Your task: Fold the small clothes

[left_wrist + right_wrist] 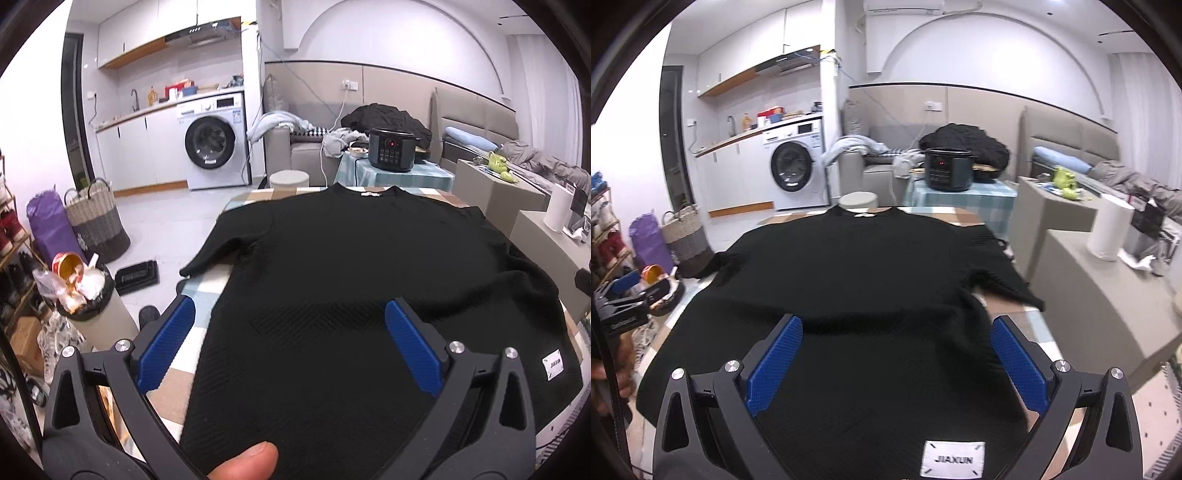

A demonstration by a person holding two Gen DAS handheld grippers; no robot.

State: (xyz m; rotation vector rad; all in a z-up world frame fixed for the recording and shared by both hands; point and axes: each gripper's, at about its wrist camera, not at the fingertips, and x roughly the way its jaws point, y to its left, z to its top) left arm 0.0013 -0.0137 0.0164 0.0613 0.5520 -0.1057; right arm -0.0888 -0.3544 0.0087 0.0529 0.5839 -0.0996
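A black knit short-sleeved top (332,258) lies spread flat on a checked tablecloth (207,295), collar at the far end. It also shows in the right wrist view (849,266), with a white JIAXUN label (953,459) at the near hem. My left gripper (288,325) is open and empty, hovering over the top's near left part. My right gripper (897,343) is open and empty over the near right part. The left gripper shows at the left edge of the right wrist view (624,299). A thumb (247,461) shows at the bottom.
A black cooker (393,149) stands on a small table beyond the far end. Grey cabinets (1089,288) with a paper roll (1108,230) stand to the right. A full bin (85,291), a basket (98,221) and a shoe rack stand on the left.
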